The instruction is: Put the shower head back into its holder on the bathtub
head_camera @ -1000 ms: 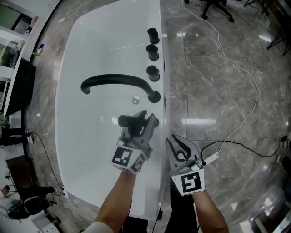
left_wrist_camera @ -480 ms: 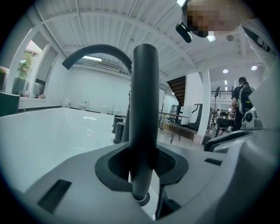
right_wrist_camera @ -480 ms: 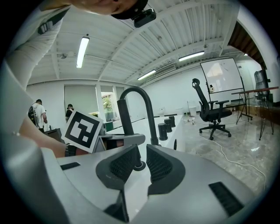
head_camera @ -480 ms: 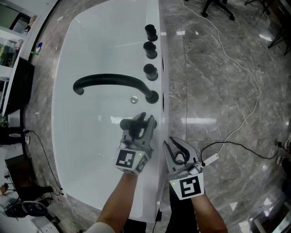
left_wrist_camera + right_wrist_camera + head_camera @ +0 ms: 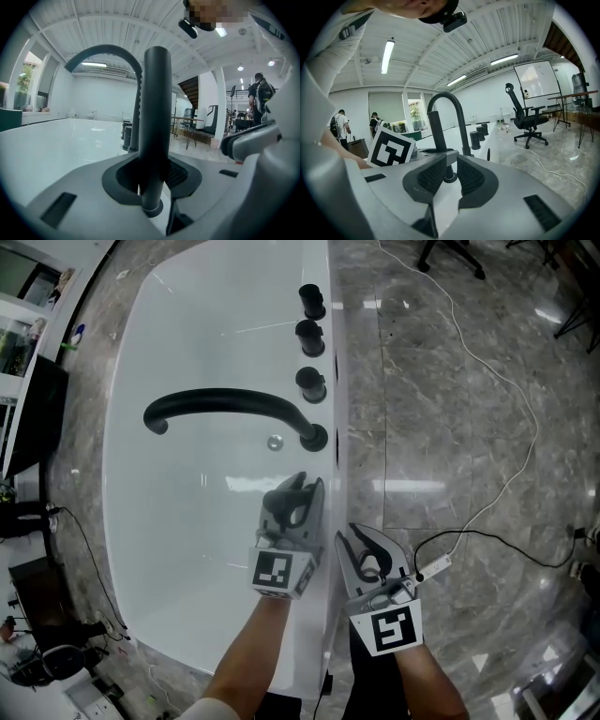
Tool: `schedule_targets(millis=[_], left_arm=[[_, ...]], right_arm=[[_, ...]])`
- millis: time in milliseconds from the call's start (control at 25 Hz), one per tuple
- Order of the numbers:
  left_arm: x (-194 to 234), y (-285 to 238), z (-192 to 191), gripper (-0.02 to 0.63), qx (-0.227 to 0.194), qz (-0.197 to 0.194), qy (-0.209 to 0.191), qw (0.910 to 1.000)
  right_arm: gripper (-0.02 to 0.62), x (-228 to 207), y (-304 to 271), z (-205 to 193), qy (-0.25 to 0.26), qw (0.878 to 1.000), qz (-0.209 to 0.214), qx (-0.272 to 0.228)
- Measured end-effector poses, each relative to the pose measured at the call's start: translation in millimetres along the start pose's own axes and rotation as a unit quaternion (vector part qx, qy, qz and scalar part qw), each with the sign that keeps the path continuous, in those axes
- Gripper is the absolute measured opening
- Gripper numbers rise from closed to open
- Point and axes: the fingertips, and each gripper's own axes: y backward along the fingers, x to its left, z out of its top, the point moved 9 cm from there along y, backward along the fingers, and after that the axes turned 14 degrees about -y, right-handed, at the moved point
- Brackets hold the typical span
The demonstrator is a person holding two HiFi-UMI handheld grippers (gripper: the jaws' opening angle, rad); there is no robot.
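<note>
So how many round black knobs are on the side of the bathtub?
3, in a row on the bathtub rim: far knob, middle knob, near knob beside the spout. Others may be hidden.

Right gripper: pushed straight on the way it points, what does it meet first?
Probably the shower head, held upright in the left gripper: its lower end sits dead ahead beyond the open jaws of the right gripper. Depth is unclear.

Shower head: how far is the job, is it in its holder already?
Nearly done: the shower head stands upright, its lower end at the holder on the bathtub rim. In hand: the left gripper clamps it. Left: confirm seating, then release. The right gripper is open, empty.
</note>
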Motion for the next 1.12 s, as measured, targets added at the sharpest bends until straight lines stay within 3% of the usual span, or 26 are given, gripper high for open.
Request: schedule_targets(millis=[200,280,360,800,1120], left_arm=[[-1.9,2.1,0.0,0.107,-0.003,-0.013,-0.003,0.9999],[-4.0,4.0,3.1,0.153,-0.004,-0.024,-0.008,0.9997],[-6.5,6.6,5.0,0.156,0.016,-0.031,-0.007,0.9994],[-11.8,41.6,3.9,0.155,0.022,-0.011,0.039,0.9989],[-24.9,78.6,45.8,0.052,0.02,-0.005,0.062,0.9979]], right_arm=[[0.072,1.7,-2.0,0.0,0.006,1.0,0.003,0.004],[0.072,2.8,-2.0,0.6,0.01,1.0,0.003,0.009],[0.072,4.6,-2.3,2.4,0.014,1.0,0.004,0.007],[0.071,24.4,3.4,10.2,0.023,1.0,0.008,0.011],[0.063,42.6,19.0,32.7,0.031,0.999,-0.012,0.017]])
